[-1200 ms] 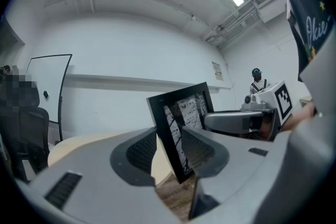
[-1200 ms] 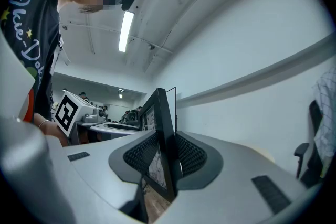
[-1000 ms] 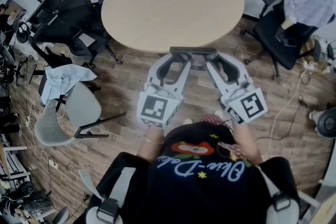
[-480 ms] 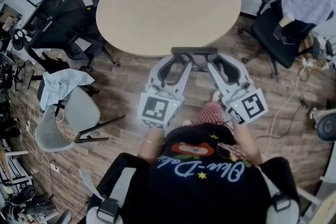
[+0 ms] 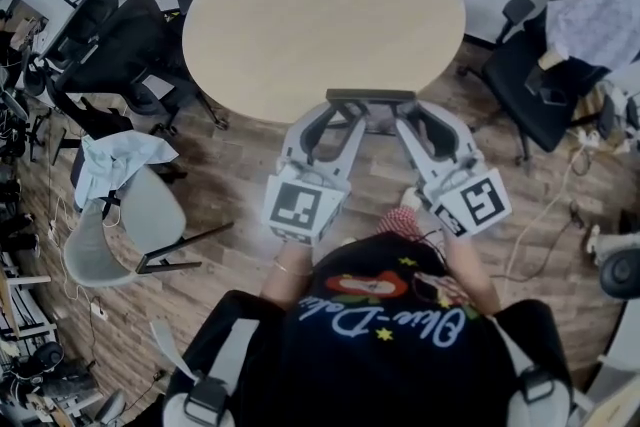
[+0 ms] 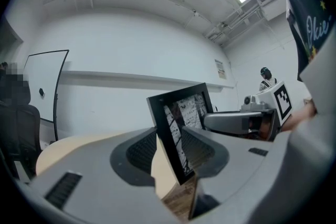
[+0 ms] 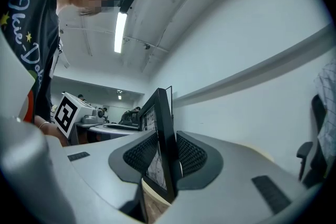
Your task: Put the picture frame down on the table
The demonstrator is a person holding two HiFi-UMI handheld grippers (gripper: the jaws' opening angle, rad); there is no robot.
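At the round worktop's (image 5: 320,15) near edge, mid-frame, the left claw (image 5: 338,112) and right claw (image 5: 404,112) each clench one end of the upright black picture frame (image 5: 370,98).

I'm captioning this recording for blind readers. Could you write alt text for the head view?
Seen from above, a person holds a dark frame by its two ends, one in the left tongs and one in the right tongs, at the near edge of a round table. There are office chairs around it on the wood floor.
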